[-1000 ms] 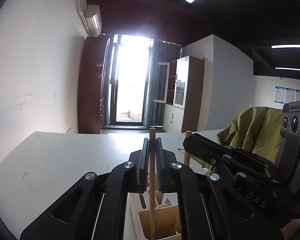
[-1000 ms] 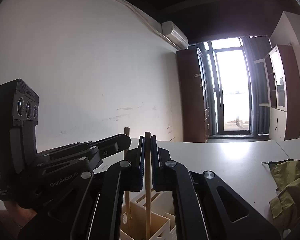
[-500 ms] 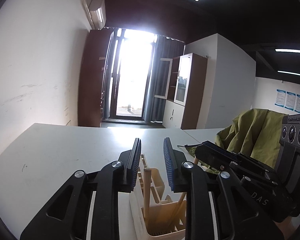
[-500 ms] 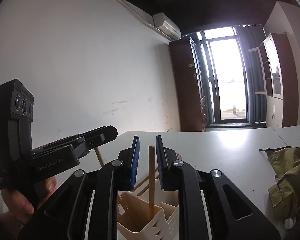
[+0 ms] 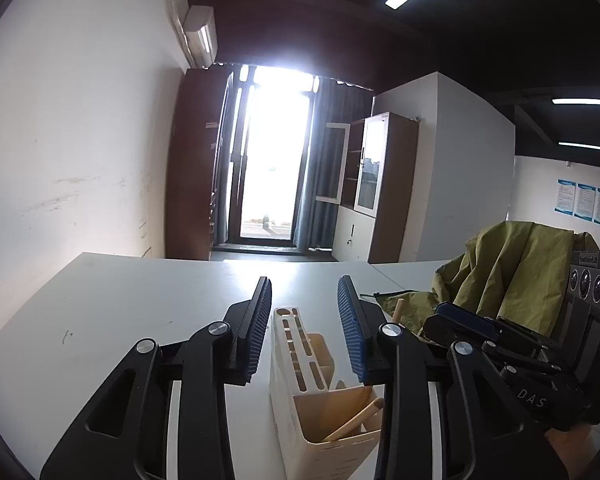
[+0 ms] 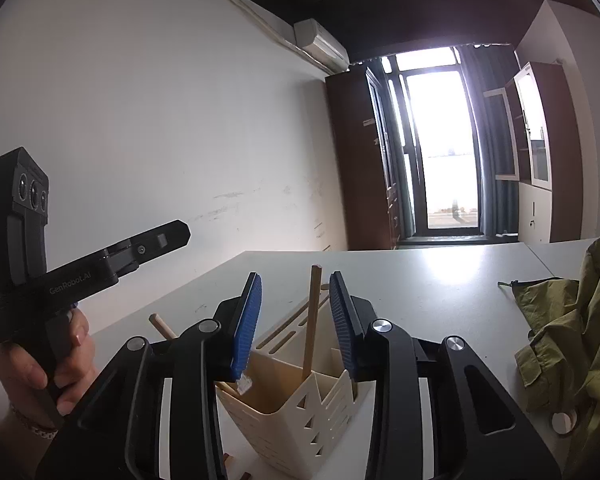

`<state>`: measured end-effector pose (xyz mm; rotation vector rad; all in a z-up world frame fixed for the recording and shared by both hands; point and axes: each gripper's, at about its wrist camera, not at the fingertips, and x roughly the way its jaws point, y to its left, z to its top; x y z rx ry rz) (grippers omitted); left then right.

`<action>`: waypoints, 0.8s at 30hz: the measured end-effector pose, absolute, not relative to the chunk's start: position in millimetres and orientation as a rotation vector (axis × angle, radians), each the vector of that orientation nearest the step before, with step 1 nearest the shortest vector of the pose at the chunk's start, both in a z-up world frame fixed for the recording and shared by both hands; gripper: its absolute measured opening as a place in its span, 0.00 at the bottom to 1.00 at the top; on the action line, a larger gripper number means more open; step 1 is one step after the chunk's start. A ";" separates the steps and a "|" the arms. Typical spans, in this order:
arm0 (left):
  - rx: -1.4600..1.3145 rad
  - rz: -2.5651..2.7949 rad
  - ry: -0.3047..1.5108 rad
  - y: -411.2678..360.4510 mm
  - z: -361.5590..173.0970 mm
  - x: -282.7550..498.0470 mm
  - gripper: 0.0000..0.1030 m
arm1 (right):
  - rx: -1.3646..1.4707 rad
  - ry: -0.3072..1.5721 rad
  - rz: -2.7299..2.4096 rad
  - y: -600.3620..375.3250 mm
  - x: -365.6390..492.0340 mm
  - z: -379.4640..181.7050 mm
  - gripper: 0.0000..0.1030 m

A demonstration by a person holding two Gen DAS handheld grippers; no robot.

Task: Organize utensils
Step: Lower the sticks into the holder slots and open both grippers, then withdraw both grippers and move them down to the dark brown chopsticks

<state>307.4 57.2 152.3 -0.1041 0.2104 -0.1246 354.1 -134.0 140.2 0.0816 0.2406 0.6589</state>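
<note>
1. The cream plastic utensil holder (image 5: 300,364), a slotted box with perforated lower walls, stands on the pale grey table (image 5: 140,300) and serves as the landmark here; both grippers sit just above its near end.
2. The left gripper (image 5: 304,336) has its blue ribbed pads spread wide apart and grips nothing, with the holder's slotted top showing in the gap between them.
3. In the holder's open compartment nearest the left wrist camera, a light wooden stick (image 5: 356,416) lies slanted, its rounded end resting toward the right-hand wall.
4. The right gripper (image 6: 296,320) is likewise parted and empty (its pads flank a stick without touching it).
5. That upright wooden stick (image 6: 312,320) stands in the holder (image 6: 300,412), rising between the right gripper's pads and leaning only slightly.
6. To the left of the holder in the right wrist view, another wooden stick end (image 6: 162,326) pokes up at an angle behind the gripper's left finger; which compartment it sits in cannot be told.
7. Further left of the holder, a hand (image 6: 40,364) grasps the handle of the other black gripper.
8. To the right of the holder, a crumpled olive-green cloth (image 5: 512,272) is heaped on the table, well apart from it.
9. Beyond the holder, at the far side of the room, a bright glass door (image 5: 272,160) stands between a brown cabinet and dark curtains.
</note>
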 end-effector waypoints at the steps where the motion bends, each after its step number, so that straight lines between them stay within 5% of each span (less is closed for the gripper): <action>1: -0.102 -0.118 0.213 57.4 152.2 305.1 0.35 | 0.077 0.244 0.645 -134.4 352.0 139.5 0.37; 24: -0.100 0.042 0.504 75.4 83.5 274.7 0.47 | 0.025 0.384 0.541 -134.8 318.0 105.2 0.56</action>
